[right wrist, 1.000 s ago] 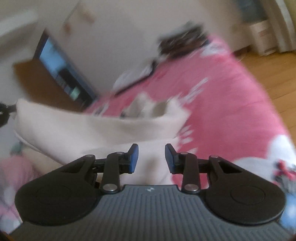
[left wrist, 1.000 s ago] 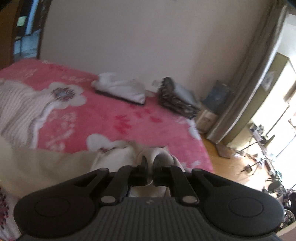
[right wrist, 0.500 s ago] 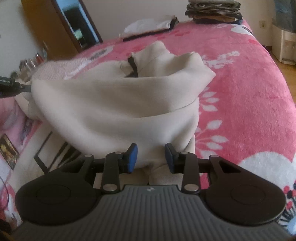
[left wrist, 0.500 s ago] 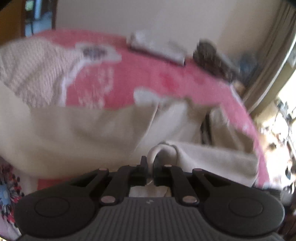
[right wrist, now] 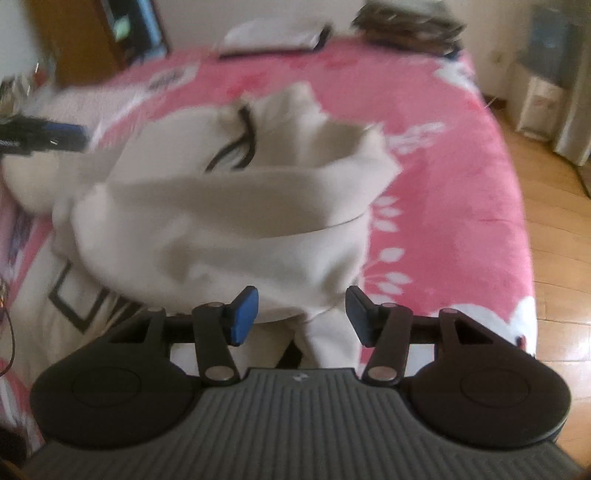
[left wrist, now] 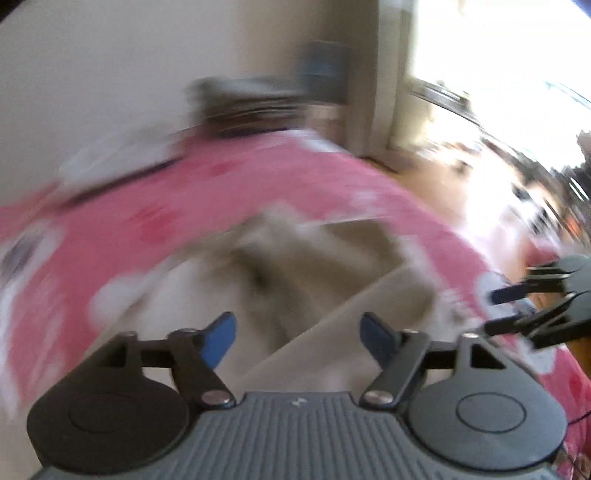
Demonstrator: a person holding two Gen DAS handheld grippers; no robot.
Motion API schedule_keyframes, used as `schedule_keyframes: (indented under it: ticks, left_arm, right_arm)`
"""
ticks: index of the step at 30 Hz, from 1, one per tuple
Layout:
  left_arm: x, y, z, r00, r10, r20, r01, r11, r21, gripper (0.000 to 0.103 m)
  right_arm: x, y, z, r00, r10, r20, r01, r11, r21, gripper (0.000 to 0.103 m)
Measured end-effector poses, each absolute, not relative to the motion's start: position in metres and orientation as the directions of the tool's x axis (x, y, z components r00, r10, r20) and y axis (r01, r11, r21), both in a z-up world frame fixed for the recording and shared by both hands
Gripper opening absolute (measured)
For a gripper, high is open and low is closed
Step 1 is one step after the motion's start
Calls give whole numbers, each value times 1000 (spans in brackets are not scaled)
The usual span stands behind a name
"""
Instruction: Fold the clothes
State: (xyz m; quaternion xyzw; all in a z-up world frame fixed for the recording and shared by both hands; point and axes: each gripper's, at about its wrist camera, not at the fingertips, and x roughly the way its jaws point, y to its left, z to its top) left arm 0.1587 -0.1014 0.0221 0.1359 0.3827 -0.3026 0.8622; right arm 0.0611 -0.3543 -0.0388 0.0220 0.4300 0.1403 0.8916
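My left gripper [left wrist: 298,338] is spread wide, holding nothing, and so is my right gripper [right wrist: 302,320]. The cream garment [right wrist: 229,221] lies bunched in a heap on the pink bedspread [right wrist: 461,177], just ahead of both. I see folded stacks [right wrist: 406,26] at the bed's far edge.

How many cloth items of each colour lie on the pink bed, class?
Cream garment: 1
White folded pile: 1
Dark folded pile: 1
Pale knitted piece at the left edge, blurred: 1
Total: 4
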Motion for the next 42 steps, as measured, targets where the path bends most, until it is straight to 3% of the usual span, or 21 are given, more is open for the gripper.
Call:
schedule_keyframes:
  ticks: [5,8,10,12,13,14,16,19,22,27,35,38,42]
  left_arm:
    - [188,-235,-9,460,-415,-785,726,685,64,79]
    - [201,-287,-31,471,-340,-814,727,673,139,78]
    - [205,-306,-45,489,-271,-829,721,661,209,72]
    - [214,-314,-60,494,-201,-846,720,640,268,40]
    - [217,-317,-66,493,-173,-853,719,634,287,31]
    - [220,-317,-70,483,-163,-861,714,643,279,14]
    - [229,-309,-71,458,-169,-873,692,684,230,10]
    - [244,-273,-51,410,-304,-860,615,788,15,8]
    - [261,-217,-38,386,-480,-788,461,840,-285,7]
    - [262,-158,-57,418,-594,-688,251,803,-540,6]
    - [260,-126,-71,503,-665,-552,121,686,-717,6]
    - [270,-125,-61,549,-672,-498,119,652,-749,1]
    - [287,-128,-41,565,-638,-524,104,684,-722,3]
  right_arm:
    - [48,-375,-56,660,295,-691,-183,955,233,51]
    - [48,-380,-70,648,345,-679,-176,935,307,50]
    - [49,-381,-78,643,364,-674,-181,927,328,45]
    - [50,-383,-85,638,382,-669,-189,919,345,39]
    - [51,-384,-88,636,391,-665,-194,915,353,33]
    - [52,-385,-90,634,402,-661,-196,910,366,27]
    - [55,-390,-95,629,431,-647,-195,893,406,21]
    - [51,-395,-99,640,457,-617,-197,875,443,15]
    - [45,-401,-105,647,480,-592,-183,852,489,13]
    - [42,-410,-115,640,518,-568,-179,819,546,12]
    - [37,-427,-124,631,571,-525,-162,759,631,8]
    - [36,-432,-129,621,584,-522,-157,746,647,8]
    - [37,-434,-134,614,593,-520,-142,732,666,8]
